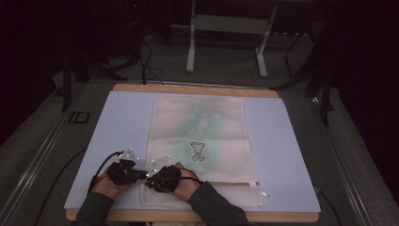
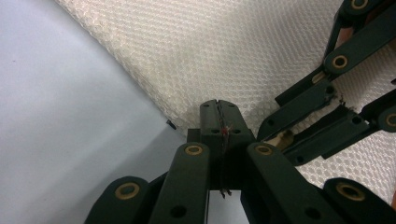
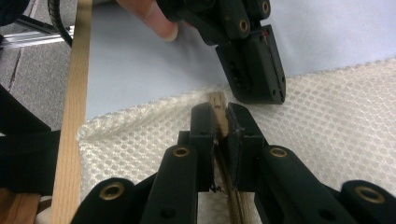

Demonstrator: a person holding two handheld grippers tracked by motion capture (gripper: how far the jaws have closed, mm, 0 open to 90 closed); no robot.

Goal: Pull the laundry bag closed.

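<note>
A cream mesh bag [image 1: 207,127] with a green cloth and a small printed logo inside lies flat on a pale blue mat [image 1: 122,122]. Both grippers meet at the bag's near left corner. My left gripper [image 1: 141,175] [image 2: 218,107] is shut, pinching the bag's mesh [image 2: 210,46] at its edge. My right gripper [image 1: 149,181] [image 3: 217,109] faces it, shut on a tan strip [image 3: 217,100] at the corner of the mesh [image 3: 327,116]. The right gripper view has the left gripper [image 3: 259,95] just ahead, and the left gripper view has the right gripper [image 2: 280,137] close at the right.
A zipper line [image 1: 230,183] runs along the bag's near end. The mat covers a wooden table whose edge [image 1: 188,88] [image 3: 70,116] shows around it. A metal frame stand [image 1: 226,28] and cables sit on the dark floor beyond.
</note>
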